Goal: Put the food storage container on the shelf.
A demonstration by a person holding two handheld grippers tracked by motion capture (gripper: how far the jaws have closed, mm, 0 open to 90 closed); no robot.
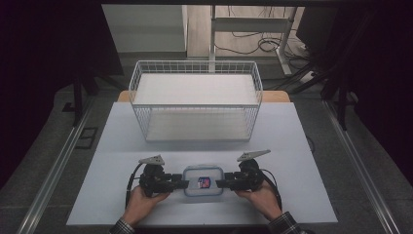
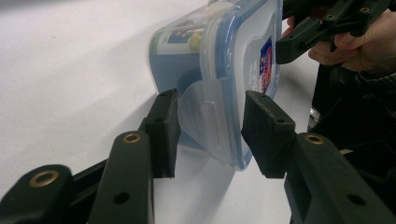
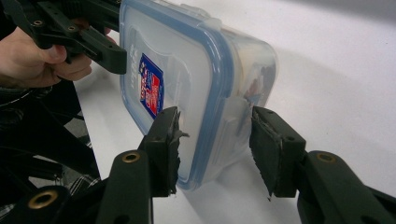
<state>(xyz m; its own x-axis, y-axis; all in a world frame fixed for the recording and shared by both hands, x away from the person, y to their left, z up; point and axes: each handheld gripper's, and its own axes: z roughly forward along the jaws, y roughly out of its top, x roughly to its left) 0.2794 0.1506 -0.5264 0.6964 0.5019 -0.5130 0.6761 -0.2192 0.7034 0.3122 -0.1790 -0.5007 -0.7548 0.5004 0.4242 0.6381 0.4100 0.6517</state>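
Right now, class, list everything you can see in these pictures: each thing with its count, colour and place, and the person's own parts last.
Food box: one, clear with blue-rimmed lid and a red and blue sticker, near edge of the table, between the tongs.
Wire basket: one, white, far half of the table.
Table: one, white top.
Left tongs: one, black, jaws either side of the box's left lid flap.
Right tongs: one, black, at the box's right end.
Hands: two, checked cuffs, bottom edge.

The sticker (image 1: 204, 182) print on the container's lid (image 1: 203, 174) is too small to read.
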